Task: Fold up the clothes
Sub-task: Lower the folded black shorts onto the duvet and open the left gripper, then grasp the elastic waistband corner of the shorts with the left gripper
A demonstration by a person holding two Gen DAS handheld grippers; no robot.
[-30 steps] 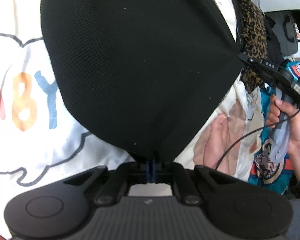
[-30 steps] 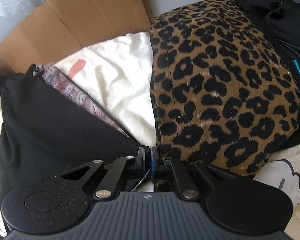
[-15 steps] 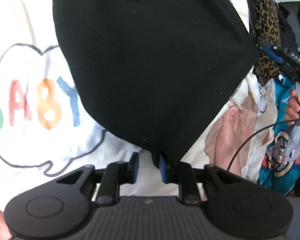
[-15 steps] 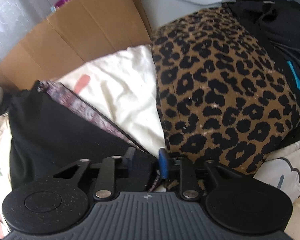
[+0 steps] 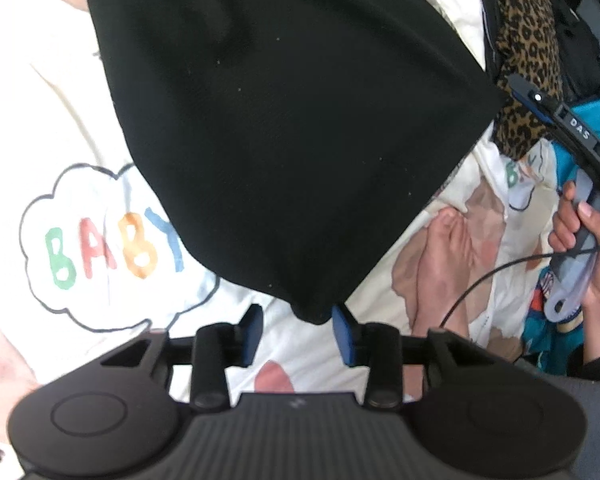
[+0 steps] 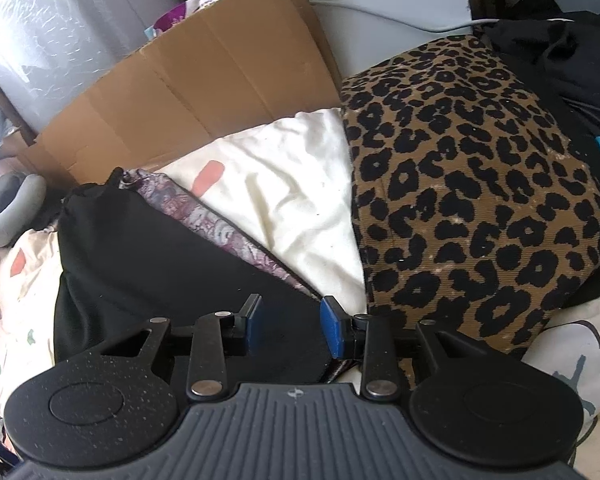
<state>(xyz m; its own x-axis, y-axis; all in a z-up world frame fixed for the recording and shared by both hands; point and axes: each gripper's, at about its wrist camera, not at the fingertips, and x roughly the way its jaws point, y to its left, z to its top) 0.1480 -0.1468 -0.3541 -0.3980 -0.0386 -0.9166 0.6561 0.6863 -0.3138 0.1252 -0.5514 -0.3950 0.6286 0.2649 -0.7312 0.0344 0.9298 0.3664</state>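
Both grippers stand with jaws apart: left gripper (image 5: 296, 334) and right gripper (image 6: 290, 326), each at a near corner of the black garment (image 5: 284, 128) lying on the bed sheet (image 5: 80, 128). Risk: catching the sheet when regrasping would disturb the fold.

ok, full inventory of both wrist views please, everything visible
black garment: 1, black, flat on the sheet, corners between both grippers' open jaws
sheet: 1, cream with BABY cloud print, under everything
leopard cushion: 1, brown and black, right of the garment
cardboard box: 1, brown, behind the sheet
patterned fabric: 1, grey-mauve, along the garment's far edge
dark clothes: pile, black, behind the cushion
teal cloth: 1, teal print, by the right hand
foot: 1, bare, on the sheet
left gripper: open
right gripper: open
right hand: on the gripper handle
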